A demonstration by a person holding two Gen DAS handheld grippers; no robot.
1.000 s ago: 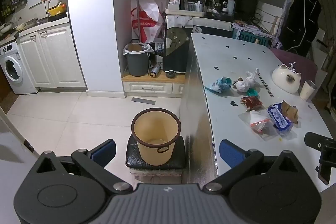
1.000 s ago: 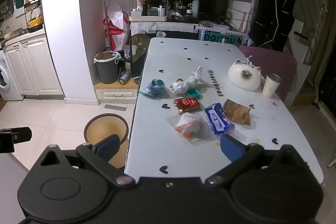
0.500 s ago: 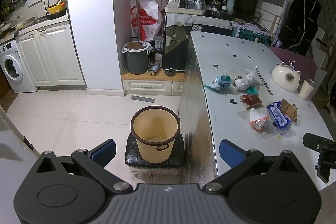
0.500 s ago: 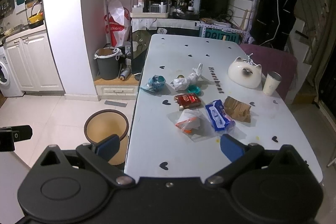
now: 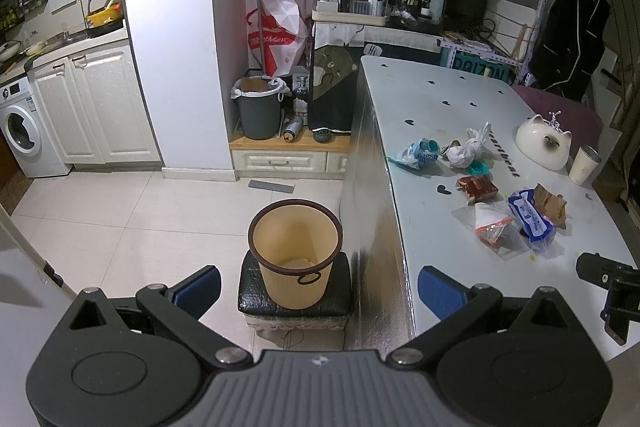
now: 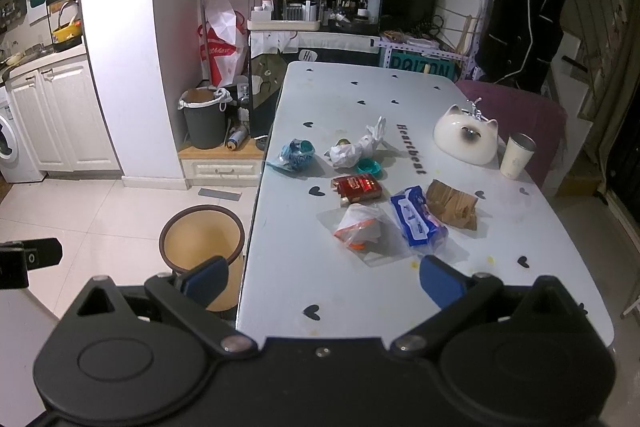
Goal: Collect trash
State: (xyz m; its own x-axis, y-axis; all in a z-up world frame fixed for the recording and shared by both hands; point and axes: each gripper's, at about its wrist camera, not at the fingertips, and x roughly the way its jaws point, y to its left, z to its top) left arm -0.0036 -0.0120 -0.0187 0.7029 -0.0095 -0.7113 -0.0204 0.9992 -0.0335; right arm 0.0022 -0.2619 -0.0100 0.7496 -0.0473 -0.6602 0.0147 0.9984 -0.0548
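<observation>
Over on the far left stands the washing machine (image 5: 20, 125) beside white kitchen cabinets (image 5: 96, 107), with open pale floor tiles (image 5: 120, 203) running from them toward the table. Further back, a grey bin (image 5: 258, 113) sits in the alcove on a low wooden step, a red-and-white bag (image 5: 276, 31) leaning behind it. Nearer us, the beige wastebasket (image 5: 296, 251) stands upright on a dark padded stool (image 5: 294, 301), just beside the table's metallic side panel (image 5: 370, 211), nothing over its mouth. The left gripper (image 5: 318, 285) hangs above and in front of it, blue pads spread wide, nothing between them.

Moving right, onto the white table (image 6: 360, 291): the trash lies bunched mid-table. A crumpled blue wrapper (image 6: 294, 155) sits near the left edge, then a white wad of plastic (image 6: 356, 149) with a teal lid (image 6: 368, 167) touching it, a red packet (image 6: 358, 187), a clear bag with orange inside (image 6: 358, 229), a blue tissue pack (image 6: 418, 223) just beside it, and a brown paper bag (image 6: 452, 205) against the pack. The right gripper (image 6: 322, 283) hovers over the near end, pads parted wide and empty; bare tabletop lies between it and the clear bag.

Farther right, a cat-faced ceramic dish (image 6: 466, 139) and a pale cup (image 6: 516, 161) stand close to the right edge, a maroon chair (image 6: 532, 119) behind them.
</observation>
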